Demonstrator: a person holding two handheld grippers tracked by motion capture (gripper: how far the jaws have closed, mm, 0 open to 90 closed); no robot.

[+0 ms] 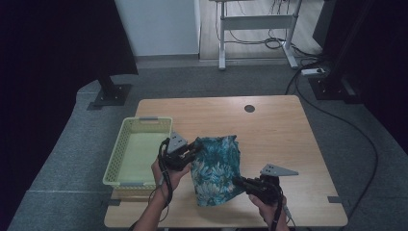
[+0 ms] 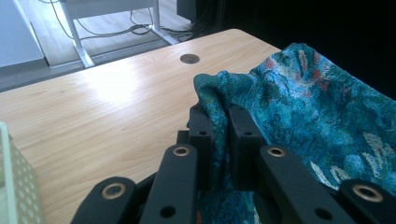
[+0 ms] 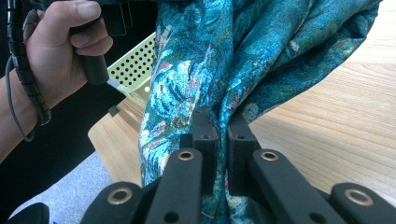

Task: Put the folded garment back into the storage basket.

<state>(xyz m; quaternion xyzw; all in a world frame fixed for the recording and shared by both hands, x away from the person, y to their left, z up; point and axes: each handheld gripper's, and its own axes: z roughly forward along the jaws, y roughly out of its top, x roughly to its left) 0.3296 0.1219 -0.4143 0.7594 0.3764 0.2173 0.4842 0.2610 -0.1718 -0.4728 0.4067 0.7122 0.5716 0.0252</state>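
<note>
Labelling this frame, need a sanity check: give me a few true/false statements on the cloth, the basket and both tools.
1. Both tools are shut on the cloth. True: the left tool and the right tool each pinch a fold of the teal floral cloth.
2. The cloth lies inside the basket. False: it hangs between the tools over the table, beside the yellow basket.
3. The basket sits at the table's left side. True.
4. The cloth is plain white. False: it is teal with a floral print.
5. The table has a round hole near its far edge. True: the hole is there.
</note>
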